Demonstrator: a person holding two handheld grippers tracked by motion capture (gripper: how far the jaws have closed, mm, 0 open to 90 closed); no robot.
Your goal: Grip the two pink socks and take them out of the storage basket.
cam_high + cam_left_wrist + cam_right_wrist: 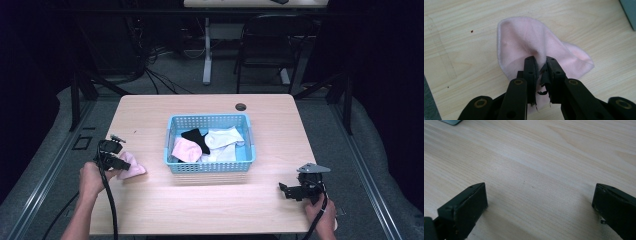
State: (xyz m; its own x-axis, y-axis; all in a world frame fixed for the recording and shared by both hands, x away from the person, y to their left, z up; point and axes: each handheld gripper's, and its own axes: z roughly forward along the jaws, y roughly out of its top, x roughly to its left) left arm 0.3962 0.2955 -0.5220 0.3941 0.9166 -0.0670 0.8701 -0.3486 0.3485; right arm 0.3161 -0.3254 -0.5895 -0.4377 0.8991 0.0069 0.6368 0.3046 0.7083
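Left gripper (540,65): jaws pressed together on a fold of the pink sock (531,42) — the cloth bunches up between the pads.
Pink sock: on the bare table (210,200), left of the blue basket (210,167) and well apart from it, its free end spread out past the jaws.
Long axis: in the high view the sock (131,166) runs slantwise from the gripper (116,161) toward the basket's near left corner, so the held end is the one farther from the basket.
Which way to go: the basket lies to the gripper's right and slightly farther up the table; I judge the coming move turns on that sideways gap.
Basket contents: another pink sock (186,149), a black one (196,138) and white ones (222,140), heaped loosely.
Right gripper (539,202): jaws spread wide over bare wood, nothing between them — it sits near the table's right front corner (292,192).
Nearer hand: the left one already has the sock; the right is far across the table.
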